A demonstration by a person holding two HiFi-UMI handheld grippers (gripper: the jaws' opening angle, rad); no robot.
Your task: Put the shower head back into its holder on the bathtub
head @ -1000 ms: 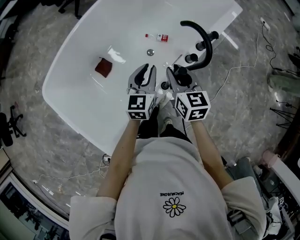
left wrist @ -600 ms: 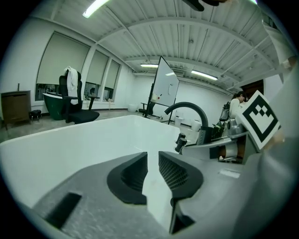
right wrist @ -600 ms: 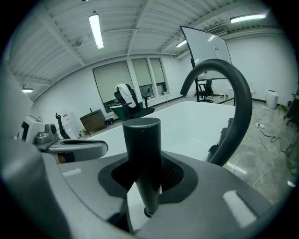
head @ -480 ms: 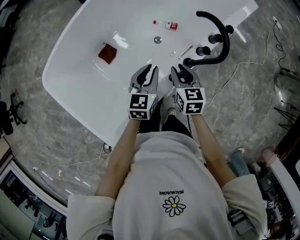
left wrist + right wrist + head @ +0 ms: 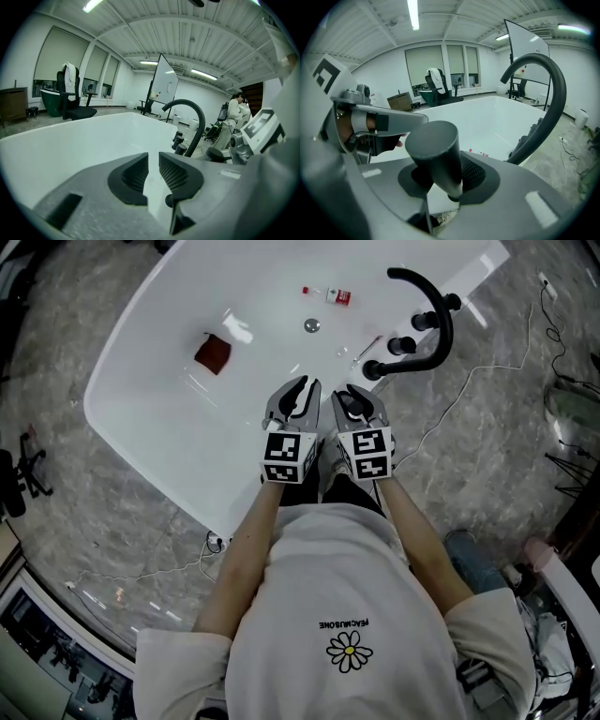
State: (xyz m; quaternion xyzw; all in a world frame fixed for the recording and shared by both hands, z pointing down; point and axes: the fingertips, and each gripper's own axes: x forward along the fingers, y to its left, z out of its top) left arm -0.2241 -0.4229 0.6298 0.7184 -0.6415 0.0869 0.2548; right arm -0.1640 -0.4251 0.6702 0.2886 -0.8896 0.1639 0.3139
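Note:
My right gripper (image 5: 354,399) (image 5: 440,174) has the black cylindrical shower head (image 5: 438,152) between its pads, which still touch it while the jaws are opening slightly. Its fingers are over the near rim of the white bathtub (image 5: 141,451), short of the black fittings (image 5: 373,369) at the foot of the curved black faucet (image 5: 436,310) (image 5: 548,93). My left gripper (image 5: 296,392) (image 5: 153,171) hangs beside it on the left. Its jaws are closing, with a narrow gap and nothing in it.
In the tub lie a dark red object (image 5: 213,354), a small bottle (image 5: 337,297) and the drain (image 5: 311,325). Two black knobs (image 5: 405,345) stand by the faucet. A cable (image 5: 469,381) runs over the marble floor on the right. An office chair (image 5: 70,96) stands beyond the tub.
Both grippers have sunk toward the tub's near rim, the right one more, rolling a little. The shower head stays in the right jaws.

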